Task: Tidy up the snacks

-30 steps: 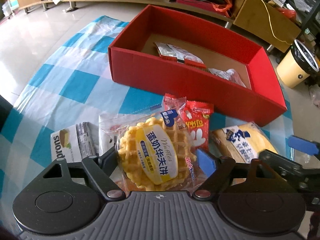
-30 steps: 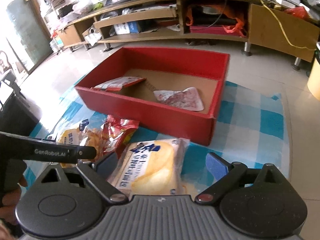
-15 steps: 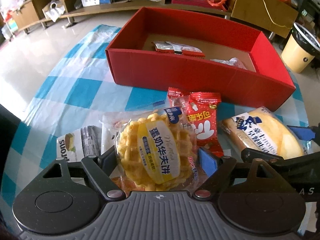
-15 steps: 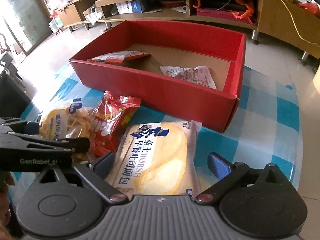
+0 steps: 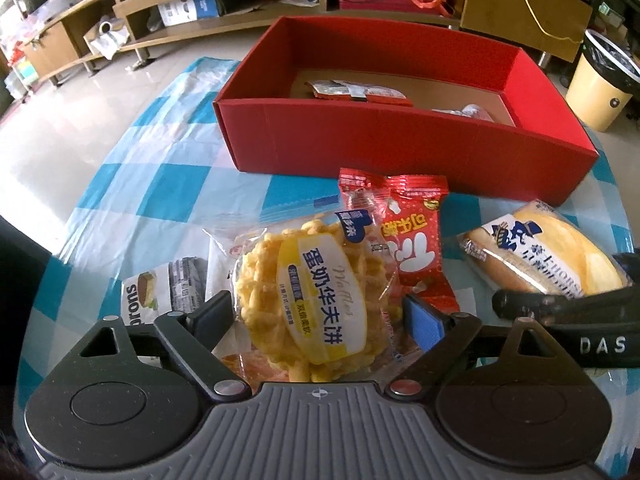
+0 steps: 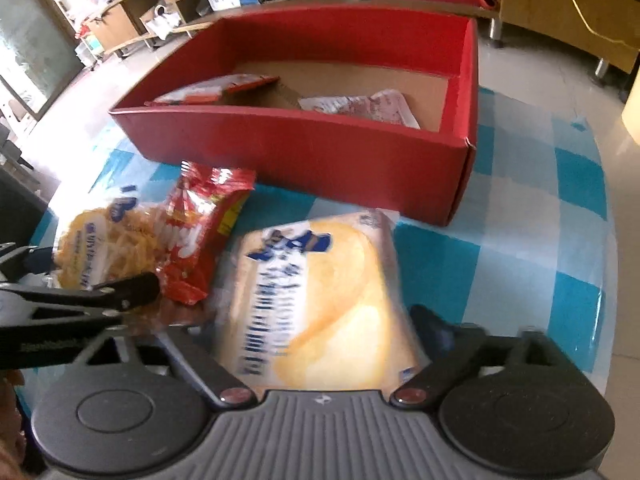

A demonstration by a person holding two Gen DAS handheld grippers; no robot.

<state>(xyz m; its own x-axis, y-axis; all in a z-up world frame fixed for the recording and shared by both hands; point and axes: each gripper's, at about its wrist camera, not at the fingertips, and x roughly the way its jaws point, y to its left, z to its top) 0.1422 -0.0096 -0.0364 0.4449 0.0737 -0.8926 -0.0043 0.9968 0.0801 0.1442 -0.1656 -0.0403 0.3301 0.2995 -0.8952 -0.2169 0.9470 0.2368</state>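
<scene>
A red box [image 5: 400,140] stands at the far side of the checked table and holds two snack packets [image 5: 360,90]. My left gripper [image 5: 320,316] has its fingers pressed on both sides of a yellow waffle packet [image 5: 316,300] that lies on the table. A red snack bag [image 5: 412,236] lies just right of it. My right gripper [image 6: 320,328] has its fingers against both sides of a yellow bread packet [image 6: 320,304], which also shows in the left wrist view [image 5: 548,256]. The red box [image 6: 304,140] lies beyond it.
A white sandwich-print packet [image 5: 160,296] lies left of the waffle, with another clear packet under it. A cream bin [image 5: 600,88] stands on the floor at right. Wooden shelves [image 5: 160,4] line the back. The table edge curves close on both sides.
Both grippers have moved forward and closed in on their packets. The right gripper's fingers have narrowed from wide open onto the bread packet, which now looks blurred and tilted.
</scene>
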